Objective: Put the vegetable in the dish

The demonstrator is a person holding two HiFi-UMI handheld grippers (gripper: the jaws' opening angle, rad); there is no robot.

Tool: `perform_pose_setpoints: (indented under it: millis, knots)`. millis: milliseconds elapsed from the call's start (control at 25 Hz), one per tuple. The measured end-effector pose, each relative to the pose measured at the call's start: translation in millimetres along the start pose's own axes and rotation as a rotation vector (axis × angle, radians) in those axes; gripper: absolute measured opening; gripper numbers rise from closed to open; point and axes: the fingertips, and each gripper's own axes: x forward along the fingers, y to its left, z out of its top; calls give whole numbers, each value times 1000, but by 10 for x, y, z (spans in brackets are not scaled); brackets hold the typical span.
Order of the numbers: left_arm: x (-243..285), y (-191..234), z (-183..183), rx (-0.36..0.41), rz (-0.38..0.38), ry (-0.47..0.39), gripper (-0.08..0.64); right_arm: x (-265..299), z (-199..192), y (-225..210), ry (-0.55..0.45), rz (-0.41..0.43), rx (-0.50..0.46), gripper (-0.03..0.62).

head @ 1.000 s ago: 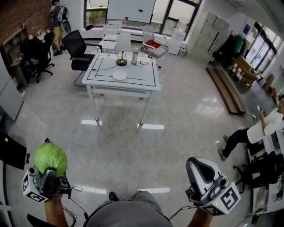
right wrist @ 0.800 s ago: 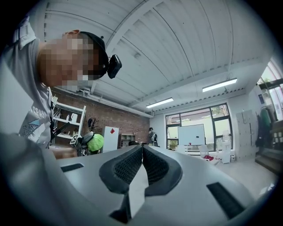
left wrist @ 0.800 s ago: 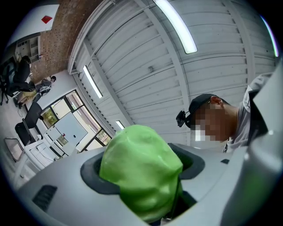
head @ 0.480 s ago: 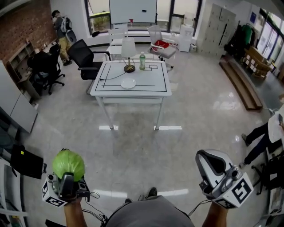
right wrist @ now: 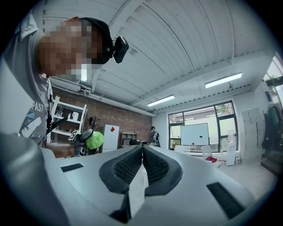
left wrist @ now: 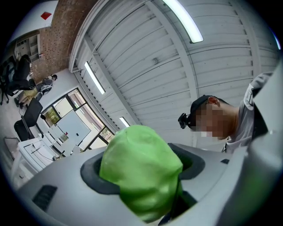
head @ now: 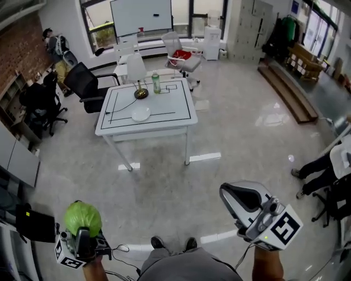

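Clamped the left gripper [head: 81, 231] wide on the round green vegetable [head: 82, 218] at the lower left of the head view, well above the floor [head: 164, 186]. Saw, in the left gripper view, the dark pads [left wrist: 90, 176] pressed against both sides of the leafy ball, which filled the lower centre of that frame. Held the right gripper [head: 233, 196] at the lower right with jaws shut together and nothing between them, the ribbed pads touching along a thin seam in the right gripper view. Stood on glossy grey tiles, with shoes at the bottom centre. Faced the white worktop [head: 175, 118] in the upper middle of the head view, well apart from both grippers. Found the white dish [head: 141, 114] on it toward the front left, among black lines marked on the surface. Behind the dish, toward the far edge, noted a lamp [head: 136, 70] with a white shade and a green bottle [head: 156, 83] just beside it. Left of the worktop, spotted a black office chair [head: 88, 88]. At the top centre, saw a whiteboard [head: 141, 16] against the windows.
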Motion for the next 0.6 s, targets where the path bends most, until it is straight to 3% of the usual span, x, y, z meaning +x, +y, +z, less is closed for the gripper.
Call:
perform_pose_setpoints:
  millis: [200,400,600]
  knots:
    - [99,501,58,-48,-31,-12,339,476,-314,-187,20,-7,-59,6]
    - [60,865,296,-62,-77,3,339,696,27,5,33,-104,-43,6]
    - [31,1192,534,-80,-130,28,339,1046,129,133,15,-163,-55,6]
